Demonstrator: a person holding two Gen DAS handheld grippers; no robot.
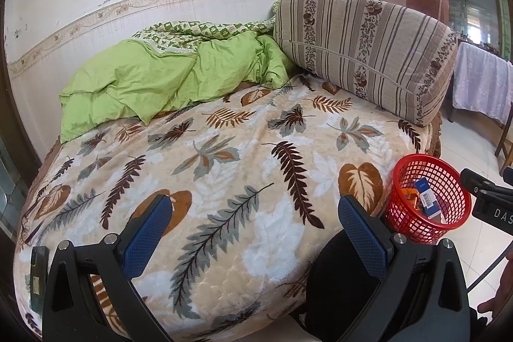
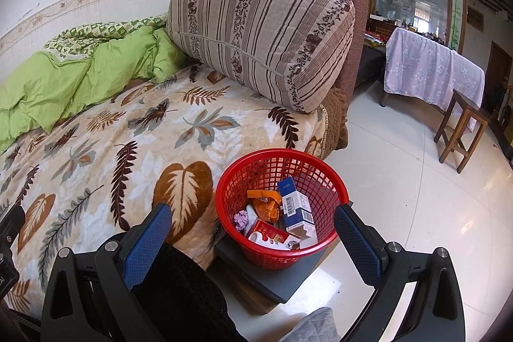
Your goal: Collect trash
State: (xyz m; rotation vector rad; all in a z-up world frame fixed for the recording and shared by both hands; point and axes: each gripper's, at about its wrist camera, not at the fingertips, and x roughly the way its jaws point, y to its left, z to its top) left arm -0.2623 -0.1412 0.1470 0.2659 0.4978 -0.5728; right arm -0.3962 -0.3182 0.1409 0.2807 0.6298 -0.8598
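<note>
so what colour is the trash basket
Red, an open plastic mesh. The basket shows best in the right wrist view, with trash inside.

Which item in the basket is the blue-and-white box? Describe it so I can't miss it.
Beside the bed, on a grey platform, stands the red mesh basket. The blue-and-white box leans against its right inner side; unlike the orange wrapper beside it, it shows a barcode.

Both grippers (image 1: 253, 233) (image 2: 253, 241) agape (nothing held)

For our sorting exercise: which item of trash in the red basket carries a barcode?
The blue-and-white box, standing tilted against the red basket wall; the orange wrapper and purple wad show none.
</note>
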